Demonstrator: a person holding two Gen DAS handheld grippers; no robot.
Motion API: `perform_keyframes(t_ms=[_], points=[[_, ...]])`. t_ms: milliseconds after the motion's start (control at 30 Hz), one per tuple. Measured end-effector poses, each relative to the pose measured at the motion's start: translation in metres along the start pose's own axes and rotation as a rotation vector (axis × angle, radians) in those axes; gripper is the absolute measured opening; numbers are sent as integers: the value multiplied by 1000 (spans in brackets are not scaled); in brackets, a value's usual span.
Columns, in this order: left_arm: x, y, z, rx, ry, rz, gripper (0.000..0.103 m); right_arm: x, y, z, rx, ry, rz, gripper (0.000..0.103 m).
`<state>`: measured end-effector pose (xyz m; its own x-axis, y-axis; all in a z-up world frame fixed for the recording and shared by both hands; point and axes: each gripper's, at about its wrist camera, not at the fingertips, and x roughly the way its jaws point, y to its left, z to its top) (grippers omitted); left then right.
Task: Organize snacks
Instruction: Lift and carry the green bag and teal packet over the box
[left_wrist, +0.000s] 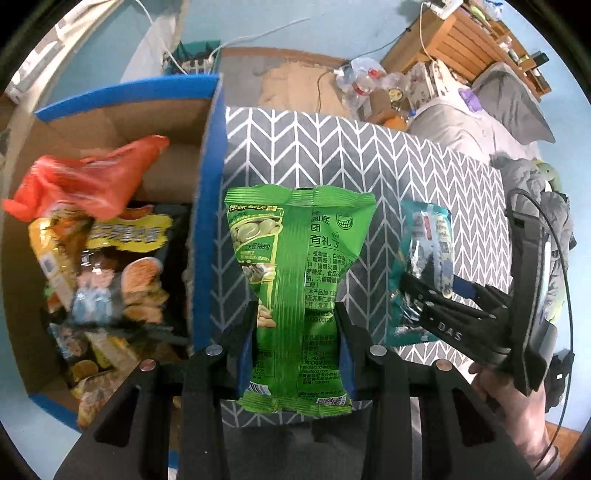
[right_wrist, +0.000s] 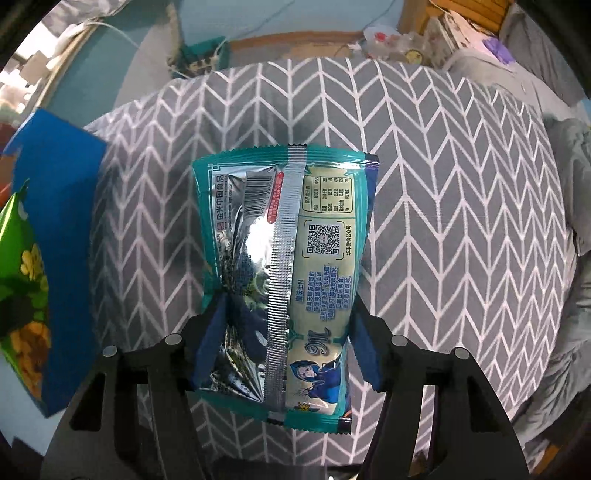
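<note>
Grey cloth with a white herringbone pattern (right_wrist: 443, 184) is covering the raised surface below both grippers, and a cluttered room with pale blue floor is showing around its edges.

At about nine o'clock in the left wrist view, a cardboard box with a blue rim (left_wrist: 210, 184) is sitting against the cloth's edge. Several snack packs are already lying inside it: a dark chip bag with yellow lettering (left_wrist: 122, 258) and more packets under it, while an orange-red bag (left_wrist: 81, 184) is showing blurred above them.

The left gripper (left_wrist: 295, 354) is clamping a green snack bag (left_wrist: 295, 258) between its blue pads, the bag standing up from the jaws toward twelve o'clock, just beside the box wall and not yet over the opening.

At three o'clock in that same view, the right gripper (left_wrist: 424, 295) is pinching a teal snack packet (left_wrist: 417, 258). In the right wrist view this packet is filling the centre, seam side up, with the right jaws pressing on its lower sides and creasing the foil.

Judging by this, the sorting is running well along: the box is holding a good share, two packs are in hand, and no other loose snack is showing on the cloth. Getting both held packs into the box is what seems to be remaining.
</note>
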<state>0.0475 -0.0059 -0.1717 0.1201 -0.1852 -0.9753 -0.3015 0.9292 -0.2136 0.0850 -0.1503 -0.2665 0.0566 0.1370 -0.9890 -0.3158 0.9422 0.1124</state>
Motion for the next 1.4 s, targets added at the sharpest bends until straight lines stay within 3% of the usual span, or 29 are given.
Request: perform_keyframes(t_ms=[267, 533, 933, 1400], points=[[-29, 18, -14, -31, -58, 17, 38, -45, 8, -11, -44, -35, 41, 63], [-56, 56, -32, -115, -110, 12, 38, -76, 44, -10, -102, -64, 93, 63], [-71, 132, -51, -246, -143, 35, 38, -88, 122, 4, -219, -103, 169, 63], [-60, 198, -54, -311, -151, 18, 38, -91, 212, -1, -310, -88, 261, 63]])
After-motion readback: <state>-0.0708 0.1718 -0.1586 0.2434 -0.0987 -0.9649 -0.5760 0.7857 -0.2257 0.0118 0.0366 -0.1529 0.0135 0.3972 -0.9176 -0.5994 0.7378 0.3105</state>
